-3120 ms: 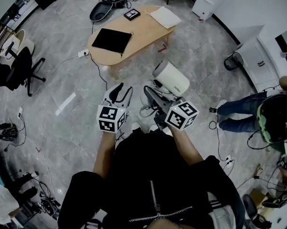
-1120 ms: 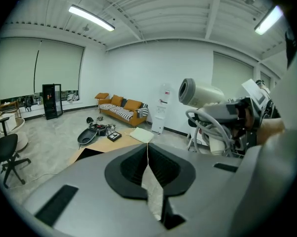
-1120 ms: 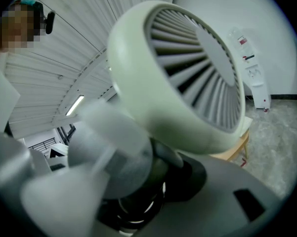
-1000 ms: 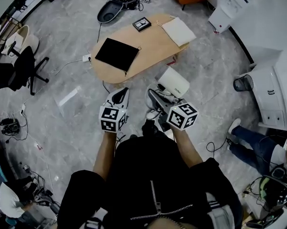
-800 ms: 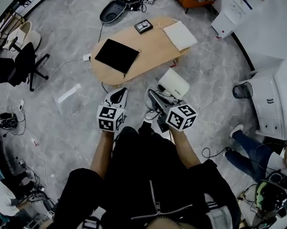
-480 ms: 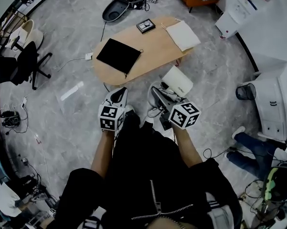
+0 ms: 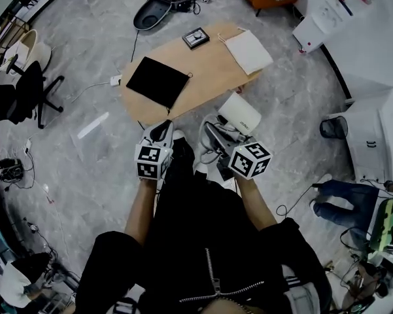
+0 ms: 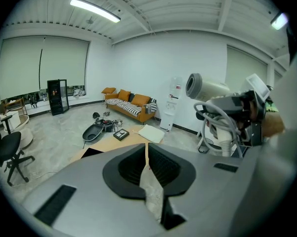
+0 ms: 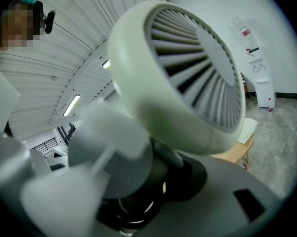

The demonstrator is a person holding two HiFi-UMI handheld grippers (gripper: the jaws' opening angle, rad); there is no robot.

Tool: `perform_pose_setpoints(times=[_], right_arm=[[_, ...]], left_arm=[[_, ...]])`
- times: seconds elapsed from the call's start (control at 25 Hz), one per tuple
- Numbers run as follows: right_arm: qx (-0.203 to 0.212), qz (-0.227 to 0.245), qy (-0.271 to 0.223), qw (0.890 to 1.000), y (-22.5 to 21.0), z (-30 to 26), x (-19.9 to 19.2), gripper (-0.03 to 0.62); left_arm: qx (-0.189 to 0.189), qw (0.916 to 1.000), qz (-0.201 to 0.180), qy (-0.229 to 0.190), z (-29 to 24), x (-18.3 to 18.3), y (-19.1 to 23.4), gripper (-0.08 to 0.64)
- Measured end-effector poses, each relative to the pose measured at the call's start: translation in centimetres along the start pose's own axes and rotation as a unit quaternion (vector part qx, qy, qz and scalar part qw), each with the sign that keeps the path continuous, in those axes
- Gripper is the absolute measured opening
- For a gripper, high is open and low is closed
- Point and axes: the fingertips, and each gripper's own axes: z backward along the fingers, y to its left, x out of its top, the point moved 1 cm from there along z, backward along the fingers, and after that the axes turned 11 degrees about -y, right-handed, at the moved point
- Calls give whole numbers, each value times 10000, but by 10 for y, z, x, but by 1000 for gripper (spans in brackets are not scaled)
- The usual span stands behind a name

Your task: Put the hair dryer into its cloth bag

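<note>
Fig. My right gripper (image 7: 214,138) clasps the hair dryer (image 7: 240,114) by its handle, with the white barrel standing just beyond the jaws. My left gripper (image 7: 162,131) is clenched on nothing. The cloth bag (image 7: 249,51) lies on the wooden table (image 7: 206,74), well ahead of both.

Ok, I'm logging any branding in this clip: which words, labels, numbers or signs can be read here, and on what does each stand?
No text here can be read.
On the hair dryer: a small dark print on the barrel, too small to read.
On the white dispenser: red labels, too blurred to read.
On the gripper cubes: black-and-white square markers only, no letters.
</note>
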Motion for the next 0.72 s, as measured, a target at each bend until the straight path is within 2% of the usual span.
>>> perform_pose_setpoints(times=[0.24,0.4,0.72], right_arm=[[-297,-29,45,9995,-29,-43,5,222],[-506,7,-18,9987,-46,-75,10,222],[-704,202,121,9972,-81,-139,5,222]], left_arm=[[-131,9996,70,260,-51,-4,36,18],[-281,9983,-37,501,-85,-11,62,73],[-620,9951,-26,764,-151,-27,107,95]])
